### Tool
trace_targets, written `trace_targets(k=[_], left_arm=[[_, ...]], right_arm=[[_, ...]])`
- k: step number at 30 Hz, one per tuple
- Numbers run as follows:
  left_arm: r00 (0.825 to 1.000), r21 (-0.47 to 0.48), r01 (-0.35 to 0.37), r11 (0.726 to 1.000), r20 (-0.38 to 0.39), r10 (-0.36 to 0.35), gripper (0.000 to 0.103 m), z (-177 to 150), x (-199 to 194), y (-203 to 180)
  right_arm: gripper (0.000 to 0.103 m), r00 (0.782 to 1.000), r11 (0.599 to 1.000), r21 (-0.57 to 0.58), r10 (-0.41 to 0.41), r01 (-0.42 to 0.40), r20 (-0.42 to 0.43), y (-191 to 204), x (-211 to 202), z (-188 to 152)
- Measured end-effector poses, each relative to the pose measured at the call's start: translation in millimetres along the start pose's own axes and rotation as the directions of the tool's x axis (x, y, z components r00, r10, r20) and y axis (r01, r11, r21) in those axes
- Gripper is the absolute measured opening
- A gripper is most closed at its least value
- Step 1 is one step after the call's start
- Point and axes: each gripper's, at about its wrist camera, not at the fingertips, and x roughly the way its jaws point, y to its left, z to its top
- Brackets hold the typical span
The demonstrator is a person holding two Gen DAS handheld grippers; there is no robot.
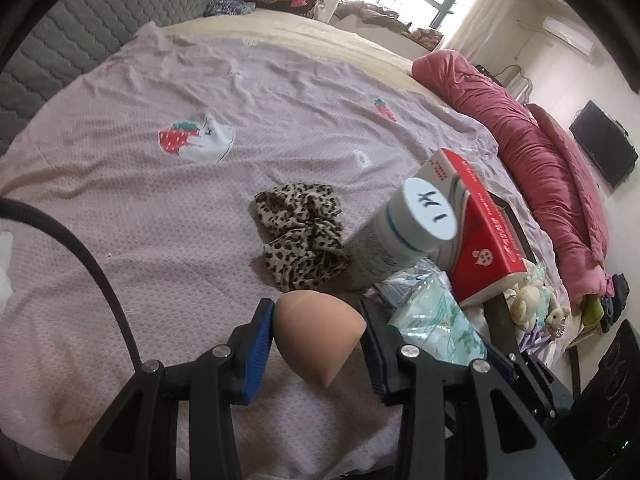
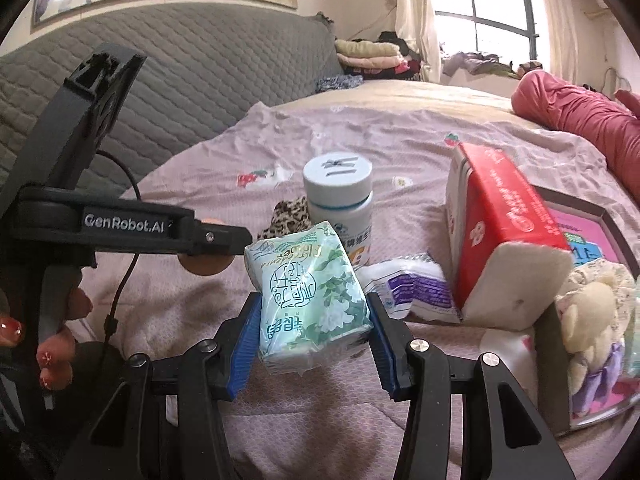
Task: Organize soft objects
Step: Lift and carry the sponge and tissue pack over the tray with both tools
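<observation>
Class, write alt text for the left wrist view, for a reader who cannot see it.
The left gripper pinches a peach-coloured teardrop makeup sponge between blue pads above a pink strawberry-print bedsheet. Beyond it lie a leopard-print scrunchie, a white bottle and a red tissue box.

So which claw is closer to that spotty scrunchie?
Probably the left claw. The scrunchie lies just ahead of it, though it already grips a sponge. The right claw grips a tissue pack.
</observation>
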Motion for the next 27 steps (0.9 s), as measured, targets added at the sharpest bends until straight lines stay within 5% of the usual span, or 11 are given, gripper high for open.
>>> trace_targets(k=[16, 27], left_arm=[[0.998, 0.086, -0.016, 0.996, 0.063, 0.010, 0.042, -9.5, -34.1, -46.5], [0.996, 0.174, 0.033, 0.984, 0.080, -0.047, 0.042, -17.9, -50.2, -102.6]], right_arm=[[0.052, 0.991, 0.996, 0.076, -0.061, 0.052, 0.121, -21.9, -54.0, 12.6], [0.052, 0.953, 0.963, 0.208, -0.215, 0.170, 0.212, -69.9, -110.3, 19.3]])
